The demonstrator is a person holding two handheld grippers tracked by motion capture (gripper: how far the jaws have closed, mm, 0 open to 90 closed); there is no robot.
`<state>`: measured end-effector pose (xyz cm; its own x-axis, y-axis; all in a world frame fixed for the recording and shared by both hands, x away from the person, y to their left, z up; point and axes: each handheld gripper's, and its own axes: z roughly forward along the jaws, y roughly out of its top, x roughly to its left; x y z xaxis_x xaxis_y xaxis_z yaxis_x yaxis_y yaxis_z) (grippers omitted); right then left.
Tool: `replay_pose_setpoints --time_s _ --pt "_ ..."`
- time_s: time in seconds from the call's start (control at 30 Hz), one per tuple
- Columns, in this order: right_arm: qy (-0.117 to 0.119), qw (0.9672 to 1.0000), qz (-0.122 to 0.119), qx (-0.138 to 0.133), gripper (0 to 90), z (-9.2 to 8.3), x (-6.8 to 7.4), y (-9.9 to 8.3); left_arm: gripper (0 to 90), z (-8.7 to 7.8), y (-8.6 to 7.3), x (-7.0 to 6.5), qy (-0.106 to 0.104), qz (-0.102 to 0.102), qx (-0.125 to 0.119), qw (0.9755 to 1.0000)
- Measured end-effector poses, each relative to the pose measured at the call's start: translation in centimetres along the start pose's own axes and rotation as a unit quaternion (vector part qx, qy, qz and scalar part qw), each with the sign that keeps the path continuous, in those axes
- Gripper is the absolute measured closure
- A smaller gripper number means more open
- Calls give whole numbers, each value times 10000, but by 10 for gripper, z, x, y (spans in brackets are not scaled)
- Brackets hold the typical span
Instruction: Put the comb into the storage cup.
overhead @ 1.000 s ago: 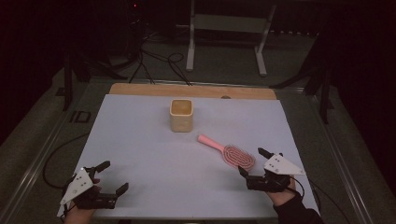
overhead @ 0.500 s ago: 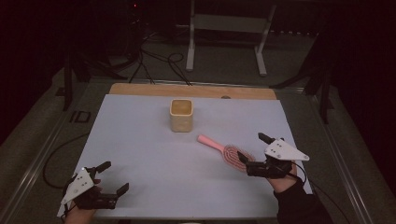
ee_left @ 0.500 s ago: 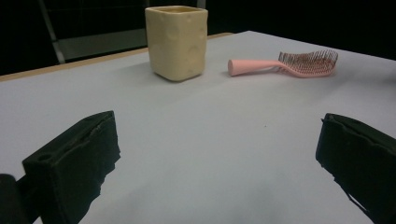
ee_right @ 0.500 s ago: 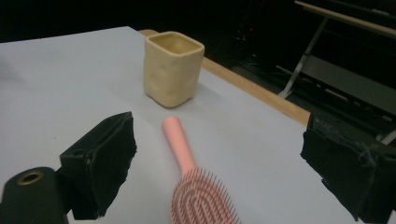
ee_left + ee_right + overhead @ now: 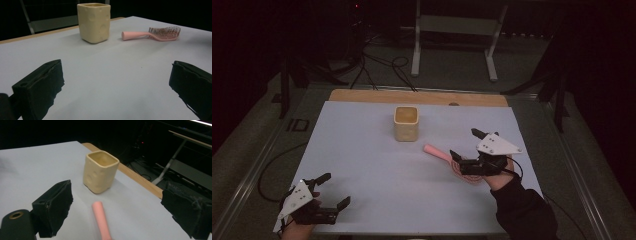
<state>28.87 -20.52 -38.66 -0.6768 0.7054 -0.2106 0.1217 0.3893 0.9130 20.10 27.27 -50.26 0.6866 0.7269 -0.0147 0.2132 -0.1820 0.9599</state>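
Jaws spread wide on the right gripper (image 5: 464,151) straddle the pink hairbrush (image 5: 443,157), which lies flat on the white counter (image 5: 362,150) just beside a cream square cup (image 5: 406,122). Well apart, the left gripper (image 5: 333,191) rests near the counter's front edge, jaws also apart.

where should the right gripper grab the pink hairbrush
Grip the hairbrush by its smooth round handle, not the bristled head. It lies flat on the table with the handle pointing toward the cup. The right gripper, open above the head, would likely do best coming straight down, fingers on either side of the handle.
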Motion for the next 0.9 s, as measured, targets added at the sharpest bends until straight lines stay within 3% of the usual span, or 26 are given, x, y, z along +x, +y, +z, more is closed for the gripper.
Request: replay_pose_setpoints --time_s 0.37,0.53,0.67,0.73,0.9 --pt "335 9991 93 238 98 36 0 6 0 0 0 -1 -39 5 -4 10000" --pt "486 9978 253 384 98 56 -5 4 0 0 0 -1 -36 13 -4 10000" --pt "520 9970 353 442 104 67 -8 2 0 0 1 -1 -36 29 4 10000" --pt "370 9974 371 489 106 72 -8 0 0 0 0 -1 -26 35 14 10000" --pt "363 9960 460 672 137 85 -11 -4 0 0 0 -1 -31 33 4 10000"
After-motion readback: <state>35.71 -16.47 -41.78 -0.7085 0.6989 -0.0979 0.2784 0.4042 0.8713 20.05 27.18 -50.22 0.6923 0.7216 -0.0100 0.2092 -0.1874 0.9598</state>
